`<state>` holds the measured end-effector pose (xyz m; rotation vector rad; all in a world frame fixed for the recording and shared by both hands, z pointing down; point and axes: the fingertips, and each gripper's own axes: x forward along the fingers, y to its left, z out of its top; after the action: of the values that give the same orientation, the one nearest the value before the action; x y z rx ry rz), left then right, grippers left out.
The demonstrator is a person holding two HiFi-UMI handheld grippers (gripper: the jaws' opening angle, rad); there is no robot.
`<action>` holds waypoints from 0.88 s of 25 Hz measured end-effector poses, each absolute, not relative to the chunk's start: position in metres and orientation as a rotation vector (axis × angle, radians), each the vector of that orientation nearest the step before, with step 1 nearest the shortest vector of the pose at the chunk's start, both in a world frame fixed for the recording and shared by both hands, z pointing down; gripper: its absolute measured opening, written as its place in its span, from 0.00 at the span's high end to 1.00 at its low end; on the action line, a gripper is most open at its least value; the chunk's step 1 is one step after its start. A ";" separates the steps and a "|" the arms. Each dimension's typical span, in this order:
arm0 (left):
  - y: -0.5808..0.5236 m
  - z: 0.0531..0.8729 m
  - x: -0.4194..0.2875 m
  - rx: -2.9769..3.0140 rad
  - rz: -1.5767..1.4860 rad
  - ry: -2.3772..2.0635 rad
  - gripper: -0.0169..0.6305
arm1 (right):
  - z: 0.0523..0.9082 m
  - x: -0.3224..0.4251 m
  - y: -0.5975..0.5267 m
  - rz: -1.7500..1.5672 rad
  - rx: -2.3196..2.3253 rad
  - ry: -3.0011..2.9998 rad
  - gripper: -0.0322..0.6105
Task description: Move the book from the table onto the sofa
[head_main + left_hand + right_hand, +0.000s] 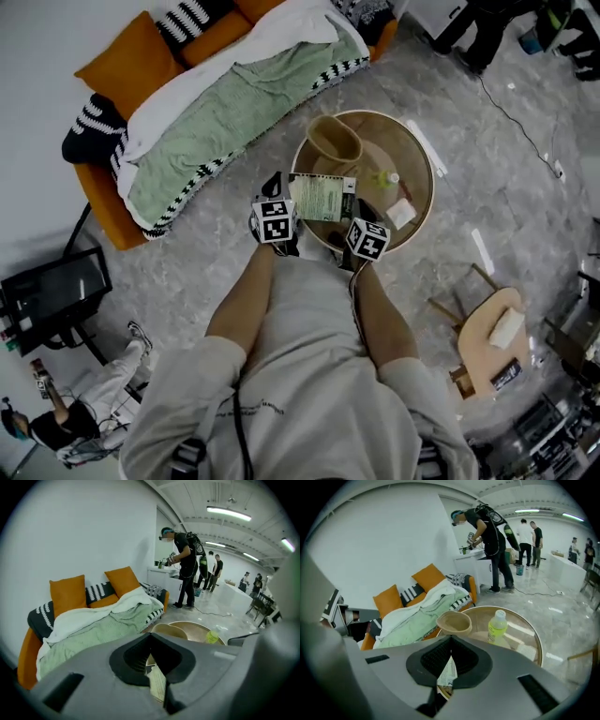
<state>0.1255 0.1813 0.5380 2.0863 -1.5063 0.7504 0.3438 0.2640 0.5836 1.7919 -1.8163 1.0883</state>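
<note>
Holding book (322, 198) at both ends: left gripper (287, 208) and right gripper (352, 217) jaws clamped on it, over the surface's (417, 164) near edge; sofa (97, 192) off to the left.

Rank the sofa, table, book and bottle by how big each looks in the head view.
1. sofa, clearly the largest.
2. table.
3. book; it may sit a little nearer the camera, but it still looks far smaller than the table.
4. bottle, smallest, seen almost from above.
</note>
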 end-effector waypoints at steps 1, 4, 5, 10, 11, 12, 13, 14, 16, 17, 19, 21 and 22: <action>0.176 0.542 0.128 2.094 0.753 -1.482 0.96 | 0.587 0.348 0.264 1.111 1.830 -1.787 0.94; 0.166 0.556 0.132 2.127 0.764 -1.411 0.96 | 0.601 0.354 0.278 1.174 1.968 -1.659 0.94; 0.165 0.561 0.130 2.134 0.766 -1.390 0.96 | 0.605 0.351 0.284 1.200 2.004 -1.627 0.94; 0.178 0.605 0.129 2.050 0.746 -1.288 0.96 | 0.618 0.342 0.280 1.258 2.084 -1.728 0.94; 0.184 0.619 0.127 2.026 0.751 -1.258 0.96 | 0.623 0.343 0.280 1.270 2.102 -1.752 0.94; 0.188 0.632 0.126 2.007 0.757 -1.232 0.96 | 0.630 0.346 0.279 1.279 2.113 -1.769 0.94; 0.190 0.645 0.125 1.995 0.764 -1.211 0.96 | 0.637 0.349 0.276 1.286 2.117 -1.782 0.94; 0.190 0.657 0.125 1.991 0.774 -1.191 0.96 | 0.645 0.353 0.272 1.290 2.115 -1.790 0.94; 0.191 0.677 0.124 1.988 0.791 -1.160 0.96 | 0.656 0.362 0.267 1.285 2.111 -1.794 0.94; 0.193 0.685 0.123 1.985 0.794 -1.151 0.96 | 0.660 0.365 0.266 1.283 2.109 -1.796 0.94; 0.198 0.698 0.119 1.980 0.788 -1.147 0.96 | 0.668 0.370 0.270 1.292 2.119 -1.800 0.94; 0.205 0.709 0.118 1.995 0.775 -1.148 0.96 | 0.676 0.380 0.278 1.313 2.178 -1.788 0.94; 0.207 0.714 0.118 2.008 0.766 -1.148 0.96 | 0.681 0.385 0.281 1.330 2.210 -1.784 0.94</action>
<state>0.1181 0.2068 0.7137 2.0079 -1.1483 0.7664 0.3852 0.2807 0.6813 2.2100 -1.7845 1.3296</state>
